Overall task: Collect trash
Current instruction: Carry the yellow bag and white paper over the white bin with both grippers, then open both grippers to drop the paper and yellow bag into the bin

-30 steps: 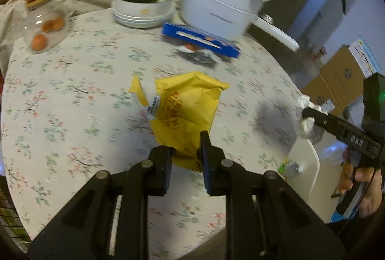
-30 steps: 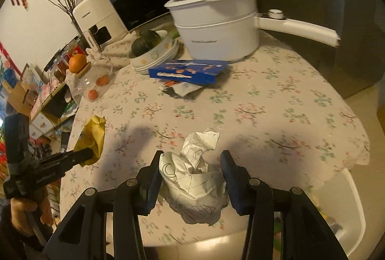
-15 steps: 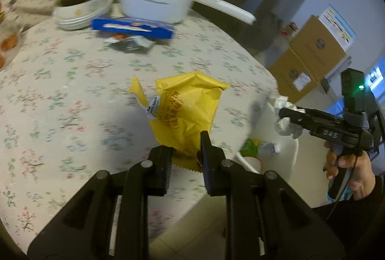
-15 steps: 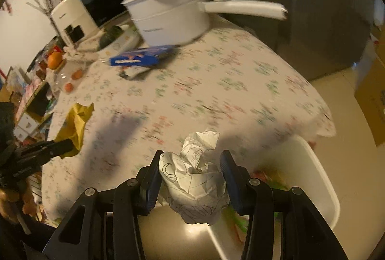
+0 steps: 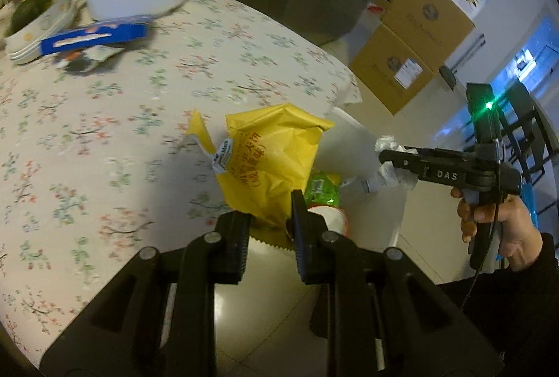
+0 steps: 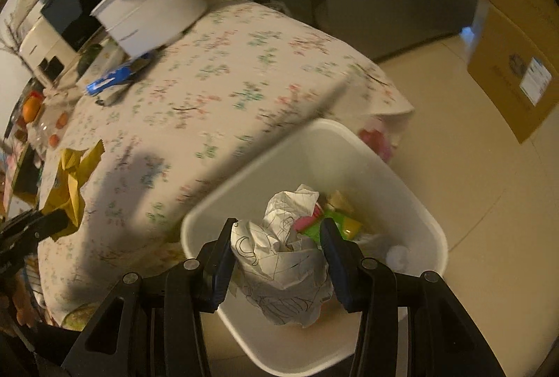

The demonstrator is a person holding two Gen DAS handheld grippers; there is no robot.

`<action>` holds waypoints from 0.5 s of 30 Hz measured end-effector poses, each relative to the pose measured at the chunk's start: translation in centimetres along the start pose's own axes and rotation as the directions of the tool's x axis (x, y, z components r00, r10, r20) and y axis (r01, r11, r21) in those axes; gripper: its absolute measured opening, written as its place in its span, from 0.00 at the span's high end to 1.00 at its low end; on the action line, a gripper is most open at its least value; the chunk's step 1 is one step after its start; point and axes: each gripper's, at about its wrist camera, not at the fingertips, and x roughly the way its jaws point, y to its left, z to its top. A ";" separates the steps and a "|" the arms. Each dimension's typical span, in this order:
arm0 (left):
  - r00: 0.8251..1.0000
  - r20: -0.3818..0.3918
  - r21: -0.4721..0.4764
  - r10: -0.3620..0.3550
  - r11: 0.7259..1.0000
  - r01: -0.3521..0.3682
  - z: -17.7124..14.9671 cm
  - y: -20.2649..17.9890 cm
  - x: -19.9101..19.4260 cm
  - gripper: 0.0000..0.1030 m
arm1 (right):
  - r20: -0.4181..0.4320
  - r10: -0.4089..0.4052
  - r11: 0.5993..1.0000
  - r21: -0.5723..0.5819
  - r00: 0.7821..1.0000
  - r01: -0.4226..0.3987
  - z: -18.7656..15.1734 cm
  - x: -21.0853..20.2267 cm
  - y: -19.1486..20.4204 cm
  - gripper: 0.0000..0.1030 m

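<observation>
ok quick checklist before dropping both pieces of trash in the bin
1. Right hand-held gripper shut on the crumpled white paper ball: ok.
2. Paper ball over the open white plastic bin: ok.
3. Left hand-held gripper shut on the yellow snack wrapper: ok.
4. Wrapper fully over the bin: not ok, it hangs at the edge of the floral-cloth table.
5. Room left in the bin: ok, trash sits low.
6. Bin upright: ok.

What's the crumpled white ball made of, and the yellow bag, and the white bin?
The white ball looks like matte paper: sharp creases, pen scribbles. The yellow bag seems thin, slightly glossy plastic or coated paper, with a zigzag edge. The bin looks like smooth, hard plastic.
</observation>
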 end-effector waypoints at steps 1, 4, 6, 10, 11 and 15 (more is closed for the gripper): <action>1.000 -0.004 0.010 -0.003 1.000 0.003 0.0 -0.6 0.3 0.77 | -0.004 -0.002 1.000 0.007 1.000 0.002 0.0 0.0 -0.3 0.53; 1.000 -0.015 0.031 -0.016 0.999 0.016 0.3 -1.9 1.1 0.77 | -0.007 -0.002 1.000 0.017 1.000 0.002 -0.1 -0.2 -0.9 0.50; 0.999 -0.022 0.043 -0.025 0.999 0.026 0.3 -2.7 1.5 0.77 | -0.006 -0.011 1.000 0.030 1.000 0.011 -0.2 -0.5 -1.2 0.45; 0.998 -0.040 0.071 -0.042 0.996 0.045 0.4 -4.3 2.5 0.77 | -0.016 0.005 0.998 0.056 1.000 -0.004 -0.5 -1.2 -1.9 0.37; 0.998 -0.043 0.077 -0.044 0.996 0.048 0.4 -4.6 2.6 0.77 | -0.015 0.004 0.998 0.055 1.000 -0.003 -0.6 -1.4 -2.0 0.36; 0.997 -0.065 0.116 -0.050 0.992 0.058 0.2 -6.0 3.8 0.77 | -0.008 -0.024 0.999 0.046 1.000 0.025 -1.0 -2.3 -2.5 0.35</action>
